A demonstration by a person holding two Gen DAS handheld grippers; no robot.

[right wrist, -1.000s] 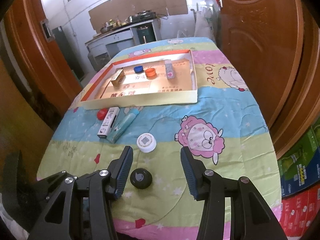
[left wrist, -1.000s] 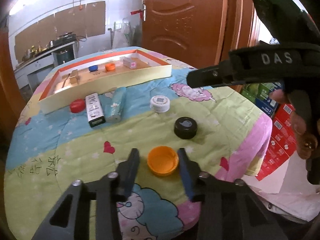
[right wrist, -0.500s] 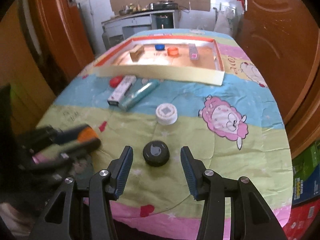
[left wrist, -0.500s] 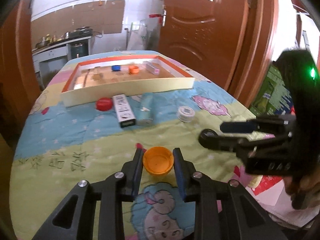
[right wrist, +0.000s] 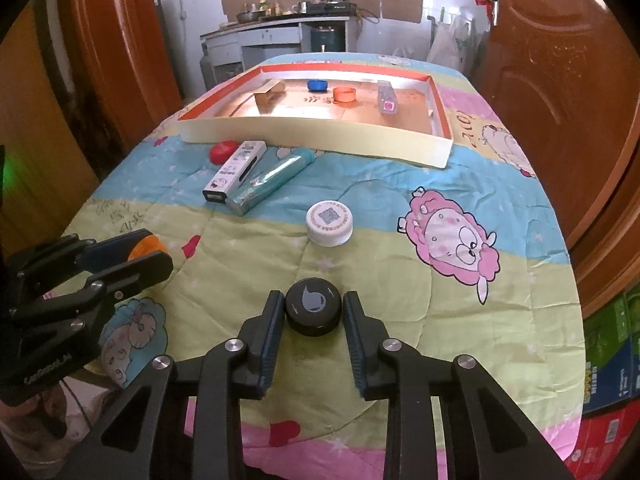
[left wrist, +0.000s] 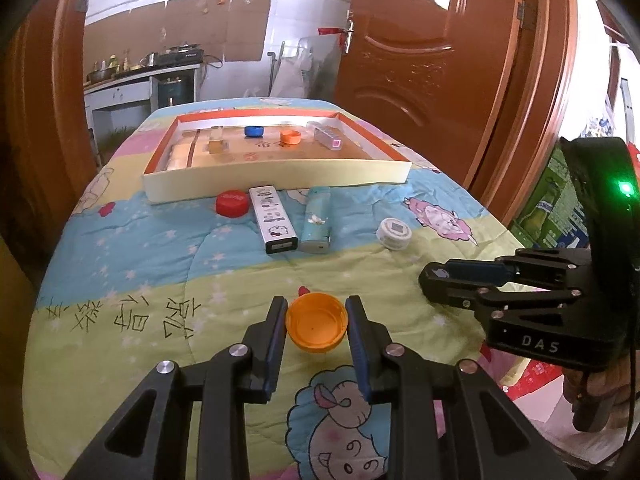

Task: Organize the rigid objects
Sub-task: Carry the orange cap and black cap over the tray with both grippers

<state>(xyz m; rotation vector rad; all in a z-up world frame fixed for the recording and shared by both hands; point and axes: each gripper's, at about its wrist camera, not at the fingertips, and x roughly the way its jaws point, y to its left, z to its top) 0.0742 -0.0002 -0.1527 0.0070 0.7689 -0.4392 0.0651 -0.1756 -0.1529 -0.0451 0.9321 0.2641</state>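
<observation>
An orange cap lies open side up on the quilt-covered table, and my left gripper is shut on it, a pad against each side. My right gripper is closing its jaws on a black cap with a grey drop mark; its pads touch the cap's sides. In the left wrist view the right gripper sits low at the right. In the right wrist view the left gripper shows at the left with orange between its fingers. A shallow orange-rimmed tray stands at the far end.
Before the tray lie a red cap, a white box, a teal tube and a white cap. In the tray are a blue cap, an orange cap and a small box. Wooden doors flank the table.
The left jaws narrowed onto the orange cap. The right gripper came down over the black cap and its jaws drew in from wide apart to the cap's sides.
</observation>
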